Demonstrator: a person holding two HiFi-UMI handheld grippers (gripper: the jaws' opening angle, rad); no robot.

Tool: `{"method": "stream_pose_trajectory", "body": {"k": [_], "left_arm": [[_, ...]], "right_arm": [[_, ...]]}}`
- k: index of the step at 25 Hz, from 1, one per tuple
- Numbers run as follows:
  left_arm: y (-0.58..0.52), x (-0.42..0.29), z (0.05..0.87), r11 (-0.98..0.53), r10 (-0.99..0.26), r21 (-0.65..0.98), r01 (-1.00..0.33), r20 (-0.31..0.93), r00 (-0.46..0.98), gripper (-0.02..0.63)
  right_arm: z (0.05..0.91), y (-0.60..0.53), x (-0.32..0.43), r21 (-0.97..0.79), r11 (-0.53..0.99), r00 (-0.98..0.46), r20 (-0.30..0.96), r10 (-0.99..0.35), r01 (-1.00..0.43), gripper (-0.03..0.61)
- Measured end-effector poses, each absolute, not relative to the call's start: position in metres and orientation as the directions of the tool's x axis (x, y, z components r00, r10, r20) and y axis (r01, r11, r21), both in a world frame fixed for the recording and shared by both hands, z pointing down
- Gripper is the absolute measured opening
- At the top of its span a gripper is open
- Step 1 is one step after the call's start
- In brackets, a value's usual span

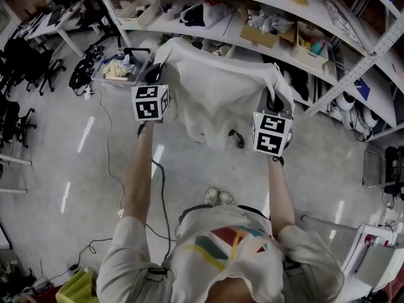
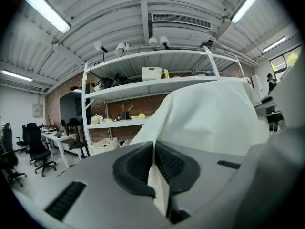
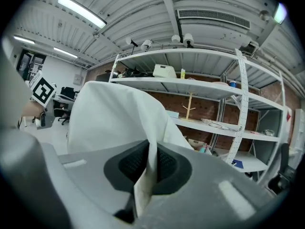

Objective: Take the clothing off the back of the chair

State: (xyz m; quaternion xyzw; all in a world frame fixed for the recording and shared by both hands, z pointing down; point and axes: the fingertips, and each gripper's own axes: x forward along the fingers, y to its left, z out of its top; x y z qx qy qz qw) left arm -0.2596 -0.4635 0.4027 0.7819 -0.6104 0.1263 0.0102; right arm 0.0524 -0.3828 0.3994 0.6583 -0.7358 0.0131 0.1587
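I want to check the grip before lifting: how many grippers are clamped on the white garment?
2. The left gripper is shut on the white garment at its left side in the head view; the right gripper is shut on its right side.

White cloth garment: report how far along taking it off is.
Done: left gripper and right gripper are both shut on the white cloth garment, one at each top corner. In hand: it hangs spread between them. Left: pulling it clear; it hides the chair, so whether it is off yet cannot be told.
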Motion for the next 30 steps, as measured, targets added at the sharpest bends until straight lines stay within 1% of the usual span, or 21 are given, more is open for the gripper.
{"method": "stream_pose_trajectory", "body": {"k": [4,8,15,23,30], "left_arm": [[-0.458,-0.243,0.404,-0.275,-0.949,-0.152,-0.949,0.204,0.242,0.017],[-0.452,-0.224,0.405,-0.298,-0.942,-0.151,-0.943,0.204,0.266,0.017],[-0.440,-0.195,0.405,-0.334,-0.932,-0.132,-0.933,0.192,0.307,0.017],[-0.431,-0.167,0.407,-0.363,-0.923,-0.140,-0.921,0.189,0.335,0.017],[-0.428,-0.150,0.406,-0.368,-0.920,-0.142,-0.919,0.196,0.338,0.017]], "right_arm": [[0.400,-0.389,0.073,0.206,0.124,-0.074,0.237,-0.969,-0.971,0.008],[0.401,-0.395,0.092,0.267,0.118,-0.057,0.227,-0.972,-0.956,0.008],[0.402,-0.408,0.122,0.289,0.120,-0.059,0.212,-0.975,-0.950,0.008],[0.404,-0.413,0.154,0.207,0.140,-0.092,0.228,-0.969,-0.968,0.008],[0.405,-0.420,0.174,0.244,0.141,-0.083,0.236,-0.968,-0.959,0.008]]}}
